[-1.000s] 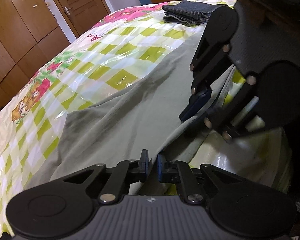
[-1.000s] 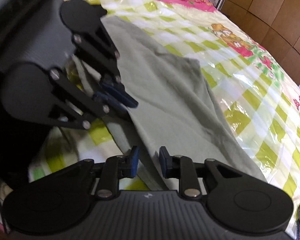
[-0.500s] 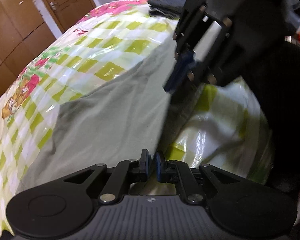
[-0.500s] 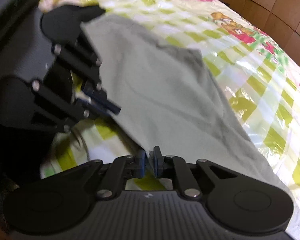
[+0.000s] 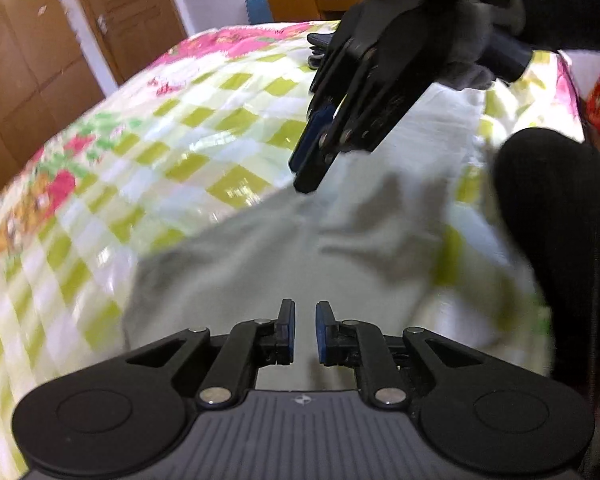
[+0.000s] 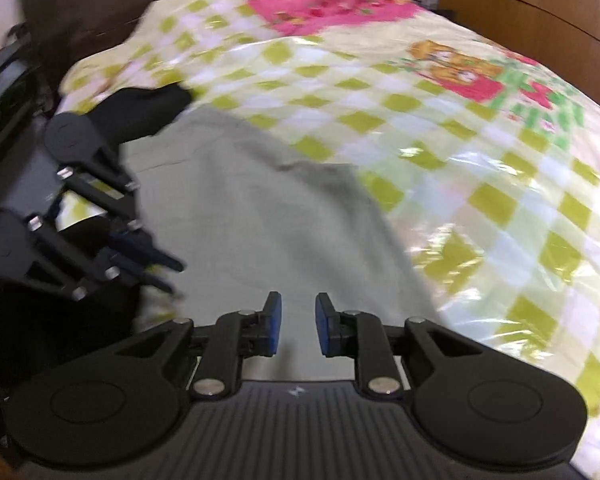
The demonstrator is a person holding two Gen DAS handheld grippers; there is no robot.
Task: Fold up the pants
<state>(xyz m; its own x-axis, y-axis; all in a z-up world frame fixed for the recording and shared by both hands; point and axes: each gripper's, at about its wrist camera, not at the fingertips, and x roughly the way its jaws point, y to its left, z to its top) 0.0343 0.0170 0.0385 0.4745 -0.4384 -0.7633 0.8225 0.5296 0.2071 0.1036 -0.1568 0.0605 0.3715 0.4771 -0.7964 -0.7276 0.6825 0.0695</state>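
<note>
Both claws released, left claw [image 5: 305, 332], right claw [image 6: 296, 330], soft grey pants [image 6: 260, 216]

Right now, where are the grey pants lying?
The grey pants lie flat on the checkered bed cover near its edge, in front of the right gripper and beside the left gripper.

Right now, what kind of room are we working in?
Most likely a bedroom: the grey pants lie on a bed with a checked floral bedspread, beside wooden wardrobe doors and a wooden desk.
</note>
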